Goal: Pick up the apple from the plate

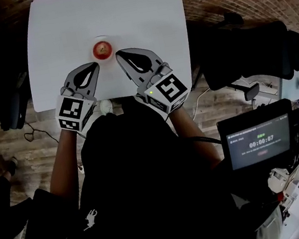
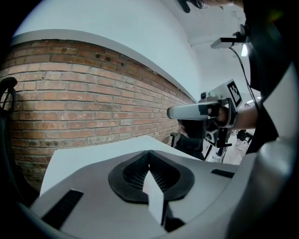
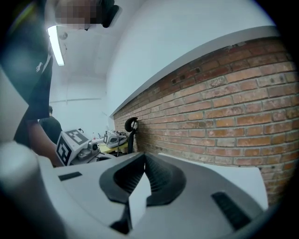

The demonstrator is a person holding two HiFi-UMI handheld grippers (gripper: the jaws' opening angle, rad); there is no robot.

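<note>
Left gripper (image 2: 149, 158): jaws together, pads meet on the centre line, nothing between them. Right gripper (image 3: 144, 158): same, closed and empty.

Pose: in the head view both grippers sit low over the white table (image 1: 53, 30). They point away from the person and angle inward, so the tips converge on the apple (image 1: 102, 50). Left tip is just beside the apple's near-left side, right tip just beside its right side. Can't confirm contact for either. Bare forearms (image 1: 64, 160) come in on either side of the torso. The hands are covered by the marker cubes (image 1: 74, 113). Each gripper view looks near level toward the brick wall (image 2: 84, 107), with the other gripper off to one side.

Apple is red and sits on the plate (image 1: 101, 38), around mid-table. Plate is white on white, so only a faint rim shows. Neither gripper view shows apple or plate: the jaw bodies block the tabletop just ahead.

The torso hides part of the table's near edge. Dark chair (image 1: 253, 55) stands right of the table, its detail lost in shadow.

Readable: screen (image 1: 259, 141) at lower right shows 00:00:07; its other lines are too small. Cubes carry black-and-white square patterns, no text. Small white emblem (image 1: 90, 219) on the dark top, unreadable.
</note>
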